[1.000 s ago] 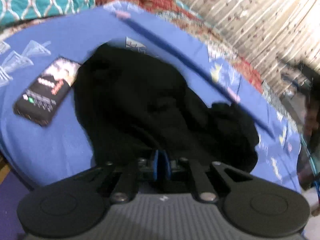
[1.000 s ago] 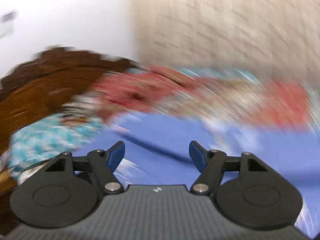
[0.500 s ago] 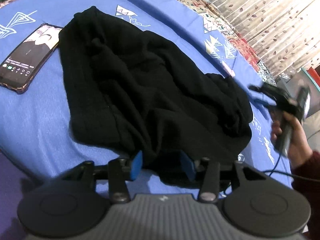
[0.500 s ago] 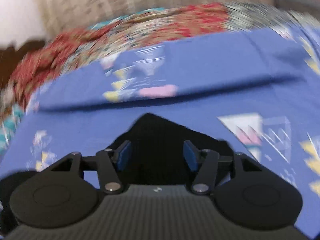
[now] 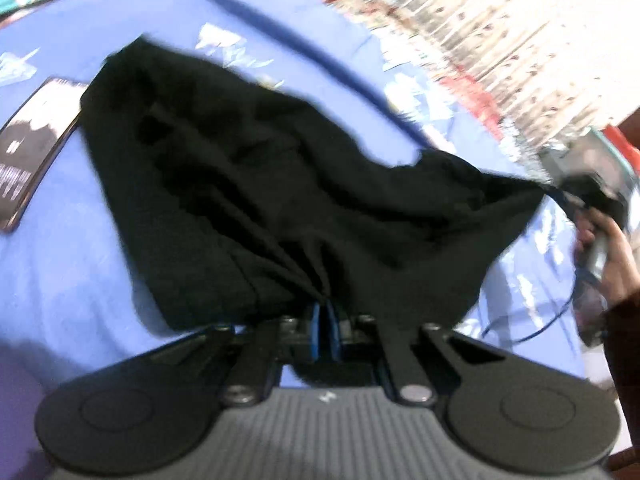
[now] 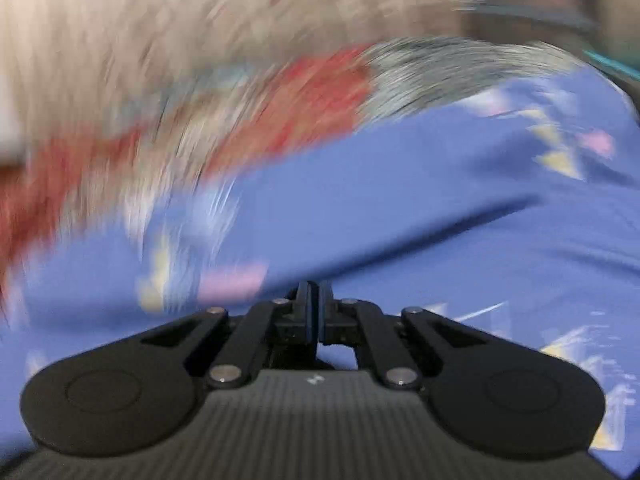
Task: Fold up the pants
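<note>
Since half a second ago: my left gripper (image 5: 325, 312) had its jaws apart around the near hem; they have just closed, and folds of cloth now fan out from the pinch. My right gripper (image 5: 576, 196), then clear of the cloth, is now at its far-right corner, its jaws also just closed.
Pants (image 5: 280, 200): black, spread on the blue sheet (image 5: 60, 272), drawn taut between the two grippers.
Left gripper: pads pressed together on the near edge of the pants.
Right gripper: in its own view (image 6: 319, 300) jaws pressed together, but I see no cloth between the tips; from the left view the corner runs to it. I read a pinch, though blur hides the contact.
Hand (image 5: 608, 256): on the right gripper's handle, cut off by the frame edge.
Phone (image 5: 32, 148): at left, touching the pants, partly cropped.
Background: curtain (image 5: 500, 32) and bedding smeared by motion; right view mostly unreadable.
</note>
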Demonstrator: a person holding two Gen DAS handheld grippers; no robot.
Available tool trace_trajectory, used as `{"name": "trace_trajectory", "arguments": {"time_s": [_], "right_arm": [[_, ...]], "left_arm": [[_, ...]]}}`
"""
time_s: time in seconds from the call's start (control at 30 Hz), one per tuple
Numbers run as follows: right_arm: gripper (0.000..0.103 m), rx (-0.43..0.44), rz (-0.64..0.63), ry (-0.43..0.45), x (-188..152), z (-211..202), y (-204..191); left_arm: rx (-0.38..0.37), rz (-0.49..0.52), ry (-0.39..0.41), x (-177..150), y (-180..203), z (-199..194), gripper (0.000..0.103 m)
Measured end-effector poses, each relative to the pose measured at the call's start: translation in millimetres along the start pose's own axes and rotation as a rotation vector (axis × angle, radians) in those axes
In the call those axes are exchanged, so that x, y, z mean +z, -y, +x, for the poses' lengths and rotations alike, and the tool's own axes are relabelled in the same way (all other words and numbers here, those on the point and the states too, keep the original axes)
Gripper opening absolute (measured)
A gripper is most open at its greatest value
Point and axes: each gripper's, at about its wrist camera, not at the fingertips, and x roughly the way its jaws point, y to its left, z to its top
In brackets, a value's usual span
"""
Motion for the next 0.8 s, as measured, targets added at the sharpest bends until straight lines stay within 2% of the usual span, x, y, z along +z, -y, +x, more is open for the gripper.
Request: {"name": "trace_trajectory", "arguments": {"time_s": [0.07,0.17,0.23,0.3,0.4,0.47,0.53,0.6,0.67,0.73,0.77,0.8], "right_arm": [[0.005,-0.026,0.091,0.107,25.7,-57.4,57.0],[0.005,-0.047,0.182,0.272,30.0,-152.0,132.5],[0.005,-0.066,0.216,0.336,9.8,-211.3,170.6],[0.005,-0.094,0.229,0.349,-24.0,-250.3,198.2],[0.006,-0.208,0.194,0.254,-88.5,-281.5,229.2],[0.011,-0.259,0.185,0.132,-130.5,-279.4,245.4],[0.011,-0.351,0.165,0.022,-159.1,-269.8,254.0],[0.011,-0.412,0.161,0.002,-172.2,-264.2,252.0],[0.011,-0.352,0.165,0.034,-176.9,-265.8,242.3],[0.012,-0.200,0.074,0.055,-175.0,-266.3,212.6],[0.018,-0.098,-0.039,0.044,-175.0,-262.0,184.4],[0.033,-0.027,-0.135,0.025,-179.1,-261.5,157.0]], "left_arm": [[-0.035,0.022,0.034,-0.6,13.0,-10.5,0.005],[-0.108,0.043,0.043,-8.1,27.6,-20.7,0.005],[-0.112,0.066,0.034,-17.4,35.2,-26.4,0.005],[-0.102,0.069,0.025,-25.2,34.0,-32.4,0.005],[-0.092,0.016,0.014,-29.6,16.3,-43.0,0.005],[-0.083,-0.019,0.000,-27.3,5.8,-49.8,0.005],[-0.067,-0.036,-0.019,-24.9,6.4,-56.3,0.006],[-0.053,-0.028,-0.017,-25.9,8.1,-62.2,0.006],[-0.026,-0.015,0.005,-24.1,6.9,-70.7,0.007],[-0.019,-0.031,0.010,-26.8,-0.2,-75.5,0.008],[-0.017,-0.044,0.004,-26.5,-4.1,-76.7,0.008],[-0.007,-0.057,-0.001,-27.5,-4.9,-78.6,0.008]]}}
